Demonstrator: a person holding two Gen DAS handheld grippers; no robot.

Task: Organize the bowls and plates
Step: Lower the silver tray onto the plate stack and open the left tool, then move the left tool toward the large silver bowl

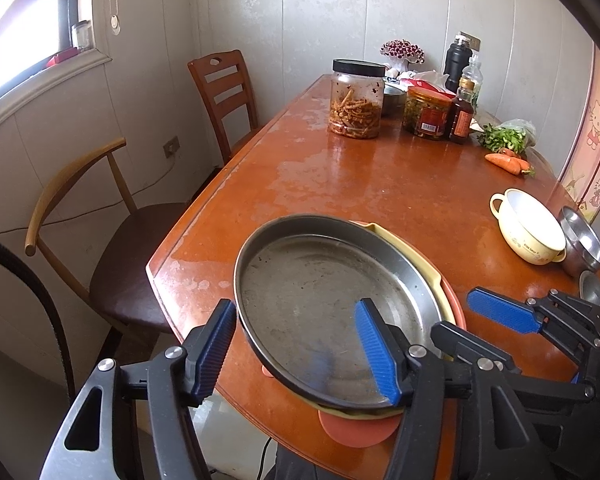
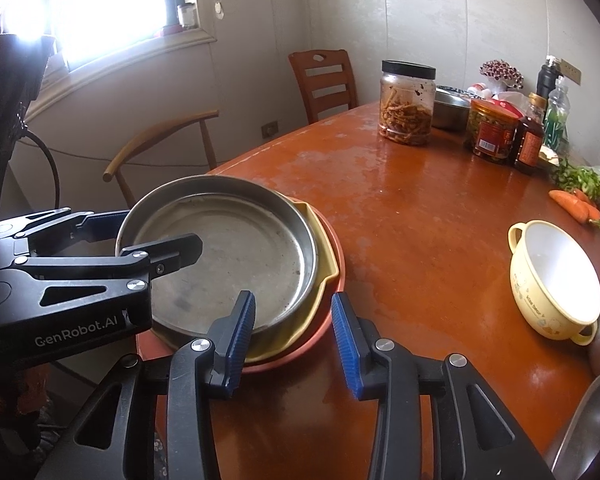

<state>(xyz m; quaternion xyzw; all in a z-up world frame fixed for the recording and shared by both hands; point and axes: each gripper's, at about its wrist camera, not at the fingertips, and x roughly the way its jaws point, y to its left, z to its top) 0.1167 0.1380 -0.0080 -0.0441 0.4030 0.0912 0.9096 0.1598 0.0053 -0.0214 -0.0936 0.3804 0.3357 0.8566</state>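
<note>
A round steel pan (image 1: 320,304) lies on a yellow dish (image 1: 424,268), which lies on an orange plate (image 1: 352,432), stacked at the table's near corner. My left gripper (image 1: 300,348) is open, its jaws straddling the pan's near rim, one finger outside and one inside. It shows in the right wrist view (image 2: 156,236) too. My right gripper (image 2: 292,336) is open and empty, just over the near right edge of the stack (image 2: 236,256). A yellow two-handled bowl (image 2: 552,284) and steel bowls (image 1: 580,244) stand at the right.
Jars (image 1: 356,100), bottles (image 1: 464,116), carrots (image 1: 504,162) and greens sit at the table's far end. Two chairs (image 1: 100,240) stand along the left side. The worn orange tabletop (image 1: 360,176) lies between.
</note>
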